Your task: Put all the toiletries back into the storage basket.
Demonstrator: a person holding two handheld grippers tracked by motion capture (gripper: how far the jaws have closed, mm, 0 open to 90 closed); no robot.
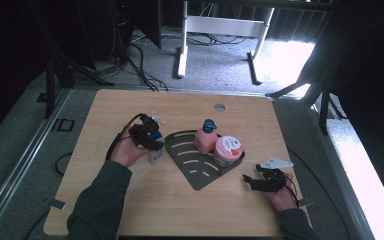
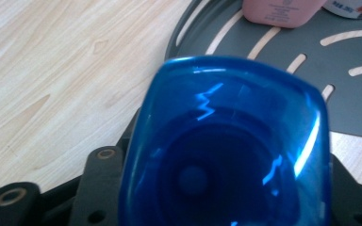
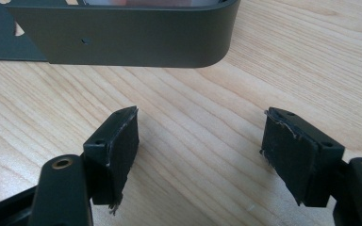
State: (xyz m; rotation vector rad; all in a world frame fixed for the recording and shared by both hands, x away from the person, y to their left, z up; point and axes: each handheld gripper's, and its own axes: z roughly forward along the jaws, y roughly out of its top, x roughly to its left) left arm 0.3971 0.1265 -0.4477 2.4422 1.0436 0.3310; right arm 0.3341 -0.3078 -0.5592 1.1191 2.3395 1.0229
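On the pale wooden table (image 1: 130, 200) sits a dark grey, fan-shaped metal tray with slotted cut-outs and a raised curved rim (image 1: 192, 162); inside it, toward the far curved edge, a pink plastic bottle with a teal cap (image 1: 206, 137) stands upright, and just beside it, touching or nearly so, a round tub with a pink and white lid (image 1: 228, 150). There is printing on that lid and a strip of dark letters on the tub's label at the top of the left gripper view, but none of it is sharp enough to read. The left gripper (image 1: 150, 137), held in the person's left hand (image 1: 127, 152), is clamped on a small clear bottle with a translucent blue cap (image 1: 156, 150) that stands on the table just off the tray's left straight edge; in the left gripper view the glossy blue cap (image 2: 226, 146) sits wedged between the black jaws, with the tray's edge just beyond it. The right gripper (image 1: 260, 181), with its grey three-cornered plate on top, rests low over the wood near the tray's right corner, apart from it; in the right gripper view its worn black pads (image 3: 118, 150) stand wide apart with bare wood between them, holding nothing, and the tray's rounded corner wall lies just ahead
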